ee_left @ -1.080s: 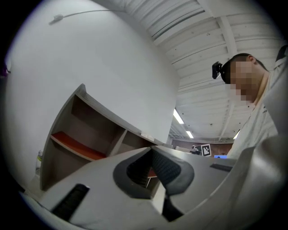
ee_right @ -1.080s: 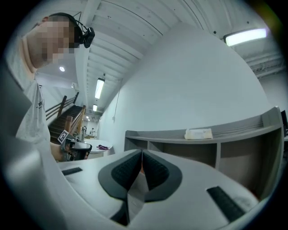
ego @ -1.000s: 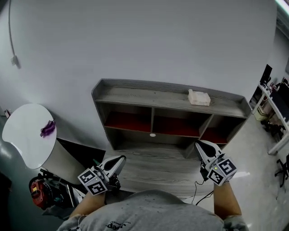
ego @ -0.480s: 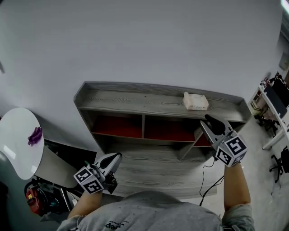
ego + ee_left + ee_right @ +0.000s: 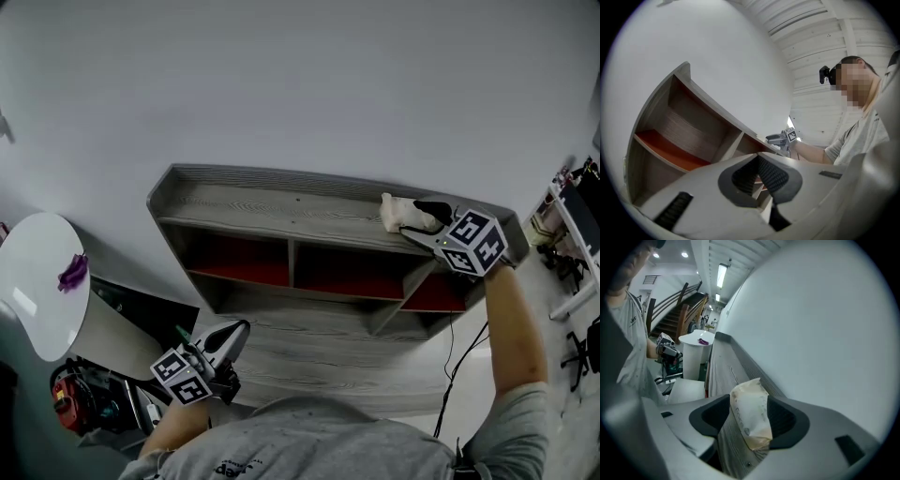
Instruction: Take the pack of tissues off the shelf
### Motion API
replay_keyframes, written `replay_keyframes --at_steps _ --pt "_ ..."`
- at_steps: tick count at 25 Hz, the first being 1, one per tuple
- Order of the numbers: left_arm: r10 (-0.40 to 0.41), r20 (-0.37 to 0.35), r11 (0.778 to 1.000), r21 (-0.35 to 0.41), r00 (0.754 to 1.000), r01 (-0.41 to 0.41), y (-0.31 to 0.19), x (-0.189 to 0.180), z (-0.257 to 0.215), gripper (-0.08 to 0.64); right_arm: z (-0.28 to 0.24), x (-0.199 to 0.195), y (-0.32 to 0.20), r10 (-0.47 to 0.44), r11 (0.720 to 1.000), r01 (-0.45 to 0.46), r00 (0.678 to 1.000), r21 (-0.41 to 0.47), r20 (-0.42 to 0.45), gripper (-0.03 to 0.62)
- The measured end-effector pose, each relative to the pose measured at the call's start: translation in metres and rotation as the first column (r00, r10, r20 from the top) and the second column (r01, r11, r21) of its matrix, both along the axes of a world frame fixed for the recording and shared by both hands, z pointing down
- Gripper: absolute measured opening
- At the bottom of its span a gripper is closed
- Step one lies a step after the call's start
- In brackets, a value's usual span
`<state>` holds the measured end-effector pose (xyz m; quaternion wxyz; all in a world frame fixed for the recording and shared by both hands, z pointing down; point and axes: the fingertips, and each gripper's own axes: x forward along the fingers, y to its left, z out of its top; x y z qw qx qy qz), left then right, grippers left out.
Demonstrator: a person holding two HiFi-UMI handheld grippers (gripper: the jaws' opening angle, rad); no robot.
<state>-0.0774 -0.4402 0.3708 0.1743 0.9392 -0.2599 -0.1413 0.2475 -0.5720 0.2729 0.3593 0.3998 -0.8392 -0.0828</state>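
The pack of tissues (image 5: 401, 212), pale and crumpled, lies on the top board of the grey shelf unit (image 5: 281, 206), toward its right end. My right gripper (image 5: 412, 223) reaches onto that board from the right, its jaws having just been opening, and the pack sits between them. In the right gripper view the pack (image 5: 751, 413) stands between the dark pads (image 5: 712, 416) of the right gripper (image 5: 749, 401); the jaws are spread wide and do not squeeze it. My left gripper (image 5: 232, 333) hangs low at the front left, away from the shelf, with its tips together (image 5: 757, 157) and nothing in it.
The shelf has red-floored compartments (image 5: 246, 272) under the top board and a white wall right behind it. A round white table (image 5: 33, 300) with a purple item (image 5: 72, 274) stands at the left, red equipment (image 5: 70, 403) below it. Desks (image 5: 572, 220) are at the far right.
My right gripper rose from in front of the lower shelf to the top board, rolled over and opened around the tissue pack. The left gripper stayed low, drifting slightly.
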Motion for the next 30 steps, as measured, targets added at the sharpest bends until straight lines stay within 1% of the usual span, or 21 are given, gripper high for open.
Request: replay_keyframes --at_steps 2,5,9,11,12,13,15,17,19,22,25,30 --pt "-0.01 -0.002 1.0 -0.003 1.0 0.01 -0.002 -0.003 0.0 0.012 0.008 0.001 -0.006 -0.013 0.999 0.011 0.999 -0.039 -0.037 0.273" --pt "-0.017 -0.012 1.0 -0.013 1.0 0.017 -0.003 -0.007 0.002 0.012 0.016 0.002 -0.009 -0.03 0.997 0.024 0.996 -0.075 -0.079 0.272" --pt "-0.016 -0.016 1.0 -0.018 1.0 0.015 -0.001 -0.009 0.003 0.012 0.019 0.002 -0.008 -0.038 0.995 0.029 0.994 -0.094 -0.099 0.271" --pt "-0.012 -0.016 1.0 -0.018 1.0 0.012 0.0 -0.009 0.003 0.012 0.02 0.002 -0.008 -0.043 0.994 0.031 0.993 -0.108 -0.113 0.258" --pt "-0.011 -0.016 1.0 -0.018 1.0 0.011 0.0 -0.008 0.003 0.012 0.021 0.002 -0.008 -0.048 0.993 0.033 0.991 -0.113 -0.125 0.235" --pt "-0.01 -0.016 1.0 -0.018 1.0 0.01 0.001 -0.008 0.003 0.012 0.021 0.002 -0.008 -0.053 0.993 0.037 0.989 -0.115 -0.14 0.235" --pt "-0.01 -0.016 1.0 -0.019 1.0 0.01 0.002 -0.009 0.004 0.012 0.021 0.002 -0.007 -0.061 0.993 0.044 0.984 -0.109 -0.165 0.227" --pt "-0.011 -0.017 1.0 -0.019 1.0 0.011 0.004 -0.01 0.004 0.012 0.019 0.001 -0.007 -0.06 0.995 0.044 0.983 -0.094 -0.176 0.197" --pt "-0.013 -0.019 1.0 -0.02 1.0 0.012 0.004 -0.013 0.003 0.012 0.016 0.0 -0.008 -0.048 0.997 0.035 0.983 -0.073 -0.175 0.155" --pt "-0.019 -0.022 1.0 -0.018 1.0 0.019 0.006 -0.017 0.002 0.012 0.013 -0.002 -0.008 -0.03 0.999 0.023 0.985 -0.04 -0.168 0.127" --pt "-0.024 -0.025 1.0 -0.011 0.999 0.024 0.008 -0.02 0.0 0.012 0.008 -0.003 -0.004 -0.021 1.0 0.019 0.989 -0.012 -0.144 0.115" --pt "-0.024 -0.021 1.0 0.003 0.999 0.024 0.011 -0.02 -0.004 0.012 -0.01 -0.007 0.01 -0.015 0.998 0.02 0.994 0.051 -0.112 0.114"
